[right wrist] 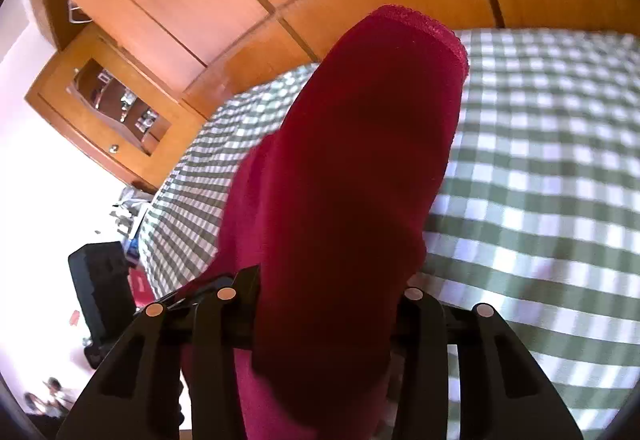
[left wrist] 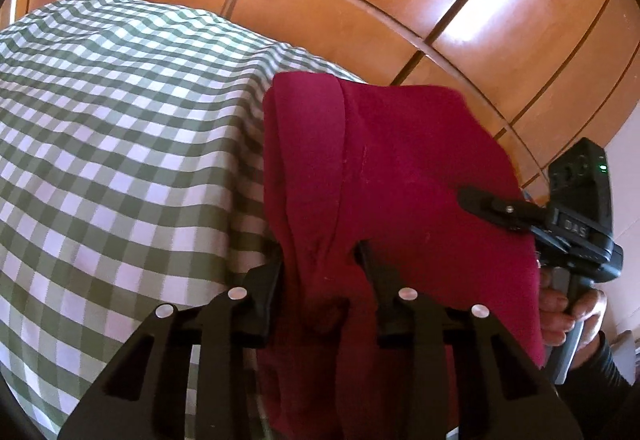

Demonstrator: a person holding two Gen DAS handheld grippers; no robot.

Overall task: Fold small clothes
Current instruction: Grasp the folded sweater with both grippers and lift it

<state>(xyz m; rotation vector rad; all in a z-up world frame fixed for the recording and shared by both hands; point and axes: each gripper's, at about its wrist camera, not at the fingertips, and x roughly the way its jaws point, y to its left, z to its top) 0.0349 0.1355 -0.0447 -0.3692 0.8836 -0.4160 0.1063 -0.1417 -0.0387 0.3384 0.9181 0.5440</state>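
Nearest the lens in the left wrist view, the left tongs (left wrist: pixel 320 264) pinch a bunched edge of the red garment (left wrist: pixel 400 168), pads pressing the cloth from both sides. To the right, the right tongs (left wrist: pixel 476 200) clamp the same garment at its right edge, a hand (left wrist: pixel 576 316) wrapped round the grip below. From the right wrist view, those right tongs (right wrist: pixel 332 292) are closed on a thick fold of the red cloth, which rises toward the camera and hides most of the checked bedspread (right wrist: pixel 540 168) beyond. The garment hangs between the two grips above the bed, near its far edge, not lying flat. To fold well, both grips would likely need to keep the held edge taut and level, lower it evenly onto the bedspread, and avoid trapping the bunched part. On the right tool's body the letters "DAS" can be read. Farthest back stands an orange wooden wardrobe (left wrist: pixel 360 0).
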